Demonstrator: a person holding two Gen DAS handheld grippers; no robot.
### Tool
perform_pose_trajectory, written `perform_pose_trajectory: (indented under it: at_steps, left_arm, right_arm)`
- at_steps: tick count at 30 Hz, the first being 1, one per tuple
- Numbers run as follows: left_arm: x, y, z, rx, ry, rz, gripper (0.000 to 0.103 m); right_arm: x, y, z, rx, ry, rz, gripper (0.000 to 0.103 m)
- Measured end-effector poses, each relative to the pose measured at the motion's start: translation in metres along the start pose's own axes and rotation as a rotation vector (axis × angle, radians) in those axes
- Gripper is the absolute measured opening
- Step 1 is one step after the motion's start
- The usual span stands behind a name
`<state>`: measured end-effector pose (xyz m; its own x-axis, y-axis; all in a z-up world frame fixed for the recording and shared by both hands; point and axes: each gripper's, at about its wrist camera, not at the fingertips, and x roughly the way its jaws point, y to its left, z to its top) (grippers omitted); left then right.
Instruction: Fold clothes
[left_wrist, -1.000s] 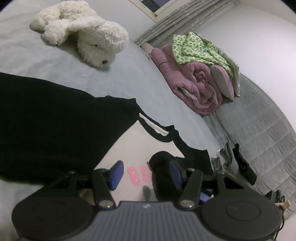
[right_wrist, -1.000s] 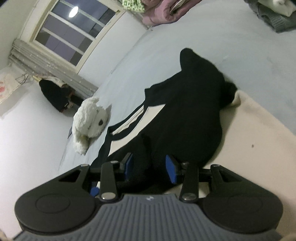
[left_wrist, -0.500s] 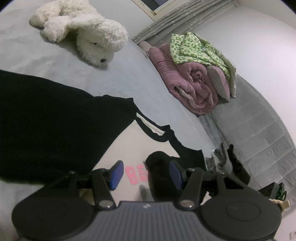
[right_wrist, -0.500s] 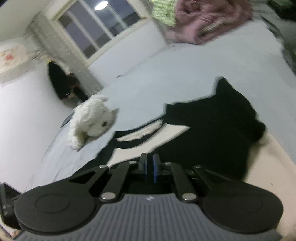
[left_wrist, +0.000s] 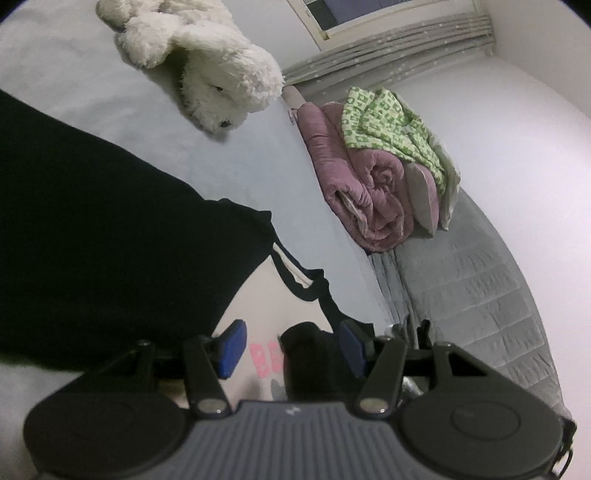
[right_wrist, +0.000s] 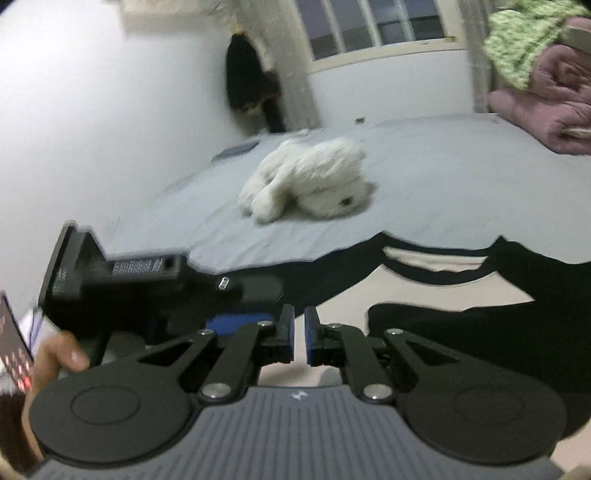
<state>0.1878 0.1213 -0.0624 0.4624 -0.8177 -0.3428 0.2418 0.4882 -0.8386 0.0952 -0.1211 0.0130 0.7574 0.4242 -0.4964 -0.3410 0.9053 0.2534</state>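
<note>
The cream-and-black shirt (left_wrist: 110, 258) is lying on the grey bed (left_wrist: 229, 166), both black sleeves lying folded across its chest, so further folds are probably remaining. Pink chest lettering (left_wrist: 264, 356) is showing, too cut off to read. The left gripper (left_wrist: 291, 345) is hovering spread wide over one sleeve, while the right gripper (right_wrist: 299, 334) is sitting nearly closed, gripping nothing visible.

Dim, cool, bluish indoor light; window (right_wrist: 373, 27) dark, giving no daylight. Soft, weak shadows under plush dog (left_wrist: 207, 62). Strong fisheye bending at edges, black vignette in corners. Left wrist view fairly sharp, slight softness far right. Right wrist view motion-blurred throughout: plush dog, quilt pile (right_wrist: 546, 85) far right, hand (right_wrist: 48, 365) near left smeared. Black shirt (left_wrist: 92, 236) lacks detail.
</note>
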Motion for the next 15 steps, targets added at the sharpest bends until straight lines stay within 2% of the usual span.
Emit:
perform_pose_trajectory:
  at_steps: [1,4,5,6,7,12,15]
  left_arm:
    - [-0.001,0.001,0.001,-0.009,0.0,-0.007,0.057]
    - [0.0,0.001,0.001,-0.009,0.004,-0.015,0.057]
    - [0.001,0.0,0.0,-0.003,0.005,-0.015,0.057]
    - [0.001,-0.001,0.0,0.002,0.007,-0.014,0.057]
    - [0.002,-0.002,-0.001,0.005,0.008,-0.016,0.057]
    - [0.006,-0.006,-0.003,0.03,0.02,-0.017,0.057]
    - [0.007,-0.006,-0.004,0.036,0.026,-0.018,0.057]
  right_arm:
    - [-0.001,0.001,-0.002,-0.013,0.007,-0.015,0.009]
    - [-0.01,-0.009,-0.008,-0.007,0.003,-0.103,0.018]
    - [-0.014,-0.016,-0.009,0.016,-0.001,-0.132,0.029]
    - [-0.02,-0.025,-0.011,0.037,-0.009,-0.165,0.043]
    - [-0.025,-0.034,-0.012,0.058,-0.019,-0.199,0.047]
    - [-0.043,-0.074,-0.018,0.144,-0.031,-0.339,0.048]
    - [-0.037,-0.083,-0.021,0.178,-0.008,-0.341,0.048]
